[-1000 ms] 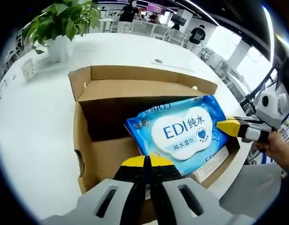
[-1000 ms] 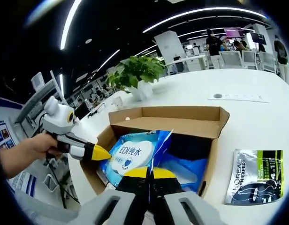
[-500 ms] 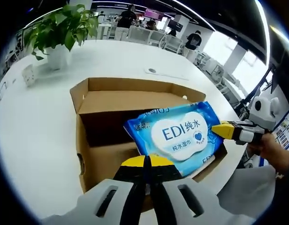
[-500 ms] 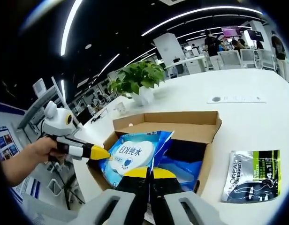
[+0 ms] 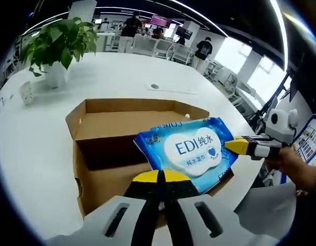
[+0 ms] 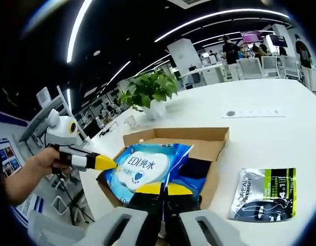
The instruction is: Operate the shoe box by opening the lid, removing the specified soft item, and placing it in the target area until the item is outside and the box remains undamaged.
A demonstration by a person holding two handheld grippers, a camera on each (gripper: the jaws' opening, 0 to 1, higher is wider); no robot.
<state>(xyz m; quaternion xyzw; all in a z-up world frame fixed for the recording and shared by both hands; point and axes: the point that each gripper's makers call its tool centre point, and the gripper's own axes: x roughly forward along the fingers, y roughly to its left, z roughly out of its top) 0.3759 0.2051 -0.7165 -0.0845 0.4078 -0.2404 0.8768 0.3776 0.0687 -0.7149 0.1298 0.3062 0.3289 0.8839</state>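
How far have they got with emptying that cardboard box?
Done: the shoe box is open, its flap folded back, with no damage visible. In hand: the blue wipes pack is raised at a tilt above the opening, with the left gripper and right gripper shut at its edges. Left: carry it clear of the box and set it on the white table.

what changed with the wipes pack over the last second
The wipes pack has been lifted higher out of the cardboard box, held between both tools: the left tool shut on its near edge, the right tool on its far end. The grips are unchanged. The box, the plant and the black pouch on the table stayed put.
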